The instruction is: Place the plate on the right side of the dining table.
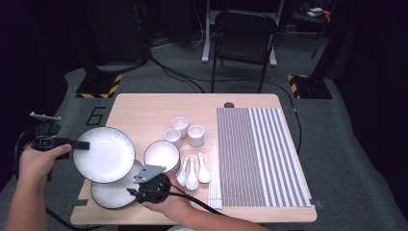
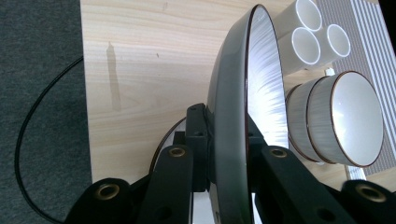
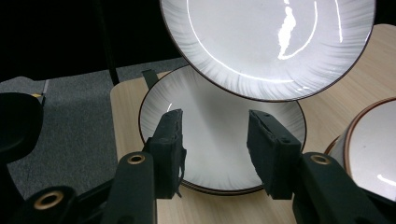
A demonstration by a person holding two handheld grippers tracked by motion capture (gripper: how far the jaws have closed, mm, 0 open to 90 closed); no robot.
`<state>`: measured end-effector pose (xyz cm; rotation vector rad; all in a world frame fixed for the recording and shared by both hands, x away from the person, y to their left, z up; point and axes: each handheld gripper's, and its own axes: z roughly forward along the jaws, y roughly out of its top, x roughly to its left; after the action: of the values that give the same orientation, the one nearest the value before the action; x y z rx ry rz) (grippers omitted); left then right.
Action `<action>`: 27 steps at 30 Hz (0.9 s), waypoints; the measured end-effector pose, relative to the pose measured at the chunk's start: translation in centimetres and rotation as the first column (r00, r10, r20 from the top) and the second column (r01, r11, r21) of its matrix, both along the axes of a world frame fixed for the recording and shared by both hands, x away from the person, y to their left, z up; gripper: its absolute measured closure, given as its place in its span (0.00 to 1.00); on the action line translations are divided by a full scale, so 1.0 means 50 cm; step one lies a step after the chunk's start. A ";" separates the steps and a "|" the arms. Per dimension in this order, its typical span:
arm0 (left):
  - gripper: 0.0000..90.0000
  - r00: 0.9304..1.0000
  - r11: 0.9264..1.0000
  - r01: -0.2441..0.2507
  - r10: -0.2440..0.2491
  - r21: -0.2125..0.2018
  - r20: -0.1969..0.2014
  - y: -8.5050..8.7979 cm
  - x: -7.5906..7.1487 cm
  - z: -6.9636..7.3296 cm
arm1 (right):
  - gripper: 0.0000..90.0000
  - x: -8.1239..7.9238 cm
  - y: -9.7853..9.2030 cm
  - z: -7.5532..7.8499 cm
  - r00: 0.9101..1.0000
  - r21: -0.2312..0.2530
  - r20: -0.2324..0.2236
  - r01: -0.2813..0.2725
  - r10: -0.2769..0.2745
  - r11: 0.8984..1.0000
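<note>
With the left tool point(image 1: 82, 144) pinching the top plate point(image 1: 104, 154), our spread, empty right tool point(image 3: 215, 154) must next grip the plate below point(image 3: 219, 140).

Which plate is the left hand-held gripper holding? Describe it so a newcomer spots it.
Look at the table's near left corner. Two white dark-rimmed plates are there; it is the upper plate, lifted and clamped at its left rim by the left hand-held gripper, unlike the lower plate lying flat.

Three white cups point(image 1: 184, 131), stacked bowls point(image 1: 162, 156), three spoons point(image 1: 192, 172), chopsticks point(image 1: 214, 178), striped mat point(image 1: 260, 155), chair point(image 1: 244, 36).
</note>
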<state>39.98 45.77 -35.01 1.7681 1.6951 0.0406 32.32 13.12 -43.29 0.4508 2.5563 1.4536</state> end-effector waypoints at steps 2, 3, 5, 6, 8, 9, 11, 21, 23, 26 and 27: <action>0.89 1.000 1.000 -0.008 0.008 -0.006 0.004 -0.002 0.001 0.006 | 0.62 0.002 -0.003 0.006 1.000 0.007 0.000 0.002 -0.002 1.000; 0.89 1.000 1.000 -0.004 0.004 -0.006 0.007 -0.002 0.002 0.009 | 0.62 0.004 -0.005 0.010 1.000 0.006 0.003 0.005 -0.005 1.000; 0.89 1.000 1.000 0.001 -0.001 -0.005 0.005 -0.003 0.003 0.015 | 0.61 0.008 -0.009 0.015 1.000 0.006 0.002 0.007 -0.007 1.000; 0.89 1.000 1.000 0.003 -0.003 -0.005 0.004 -0.003 0.004 0.018 | 0.61 0.010 -0.011 0.017 1.000 0.005 -0.005 0.014 -0.014 1.000; 0.89 1.000 1.000 0.005 -0.005 -0.008 0.004 -0.004 0.005 0.022 | 0.60 0.013 -0.014 0.021 1.000 0.012 -0.019 0.026 -0.025 1.000; 0.89 1.000 1.000 0.003 -0.003 -0.010 0.011 -0.005 0.007 0.022 | 0.60 0.016 -0.017 0.022 1.000 0.009 -0.015 0.026 -0.026 1.000; 0.89 1.000 1.000 0.005 -0.005 -0.013 0.004 -0.006 0.010 0.026 | 0.60 0.020 -0.020 0.025 1.000 0.008 -0.007 0.025 -0.025 1.000; 0.89 1.000 1.000 0.011 -0.011 -0.015 0.009 -0.012 0.023 0.031 | 0.60 0.032 -0.036 0.035 0.999 0.003 -0.019 0.043 -0.043 0.999; 0.89 1.000 1.000 0.010 -0.010 -0.018 0.009 -0.013 0.024 0.031 | 0.60 0.035 -0.039 0.036 0.999 0.000 -0.022 0.044 -0.044 0.999; 0.89 1.000 1.000 0.011 -0.011 -0.017 -0.004 -0.012 0.024 0.034 | 0.60 0.038 -0.044 0.037 0.998 0.003 -0.023 0.051 -0.051 0.999; 0.89 1.000 1.000 0.010 -0.010 -0.015 -0.001 -0.012 0.025 0.034 | 0.60 0.039 -0.046 0.038 0.998 0.000 -0.021 0.056 -0.056 0.998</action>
<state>41.25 45.14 -33.30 1.7663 1.6826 0.0230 34.27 10.83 -41.41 0.5364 2.5376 1.4387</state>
